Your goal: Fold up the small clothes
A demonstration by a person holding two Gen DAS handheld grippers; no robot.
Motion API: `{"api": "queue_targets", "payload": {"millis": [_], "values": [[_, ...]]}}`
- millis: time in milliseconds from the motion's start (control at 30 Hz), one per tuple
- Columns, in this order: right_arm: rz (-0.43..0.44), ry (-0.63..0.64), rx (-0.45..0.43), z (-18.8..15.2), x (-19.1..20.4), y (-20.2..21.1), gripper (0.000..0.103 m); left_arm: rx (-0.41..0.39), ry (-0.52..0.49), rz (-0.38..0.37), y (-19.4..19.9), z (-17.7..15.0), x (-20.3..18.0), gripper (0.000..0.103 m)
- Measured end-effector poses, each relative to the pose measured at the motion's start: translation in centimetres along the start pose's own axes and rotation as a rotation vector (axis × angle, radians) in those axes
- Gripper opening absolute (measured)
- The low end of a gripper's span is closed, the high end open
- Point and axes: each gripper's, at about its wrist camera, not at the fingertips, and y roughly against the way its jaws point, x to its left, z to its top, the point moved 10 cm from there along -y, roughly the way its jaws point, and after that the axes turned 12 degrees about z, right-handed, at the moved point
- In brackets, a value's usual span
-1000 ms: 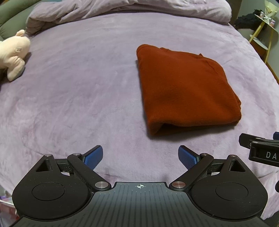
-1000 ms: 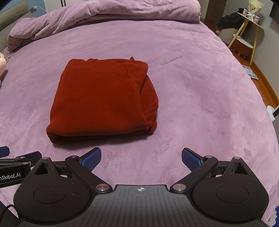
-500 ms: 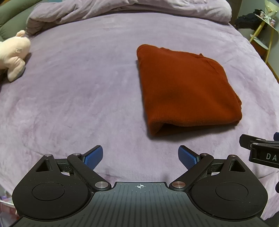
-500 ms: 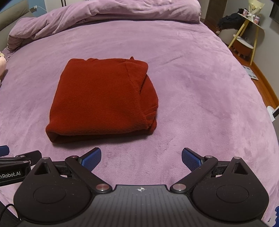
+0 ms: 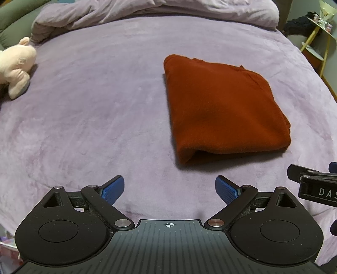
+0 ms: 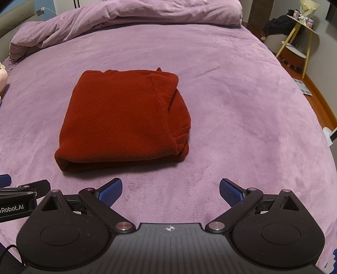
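Note:
A rust-red knit garment [image 5: 223,109] lies folded into a compact rectangle on the purple bed; it also shows in the right wrist view [image 6: 124,120]. My left gripper [image 5: 169,188] is open and empty, held near the bed's front edge, short of the garment's near left corner. My right gripper [image 6: 170,189] is open and empty, short of the garment's near right corner. Neither touches the cloth. The right gripper's side shows at the right edge of the left wrist view [image 5: 313,183], and the left gripper's side at the left edge of the right wrist view [image 6: 19,198].
The purple blanket [image 6: 242,94] covers the bed, with a bunched duvet [image 6: 126,19] along the far side. A pink plush toy [image 5: 15,65] lies at the far left. A yellow-legged side table [image 6: 299,42] stands beyond the bed's right edge.
Both grippers have drawn back very slightly from the garment; it sits a touch higher in the left view. Both stay open and empty.

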Motion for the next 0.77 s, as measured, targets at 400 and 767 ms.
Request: {"api": "queue_targets", "payload": {"millis": [400,767], "values": [[0.001,0.003,-0.001,-0.06,0.03,-0.01,0.099,-0.042,0.023,0.004,0.63,0.19,0.3,0.097],[-0.008,0.011,-0.007,-0.01,0.22,0.15,0.099,-0.048,-0.022,0.06,0.79,0.21,0.13,0.097]]}}
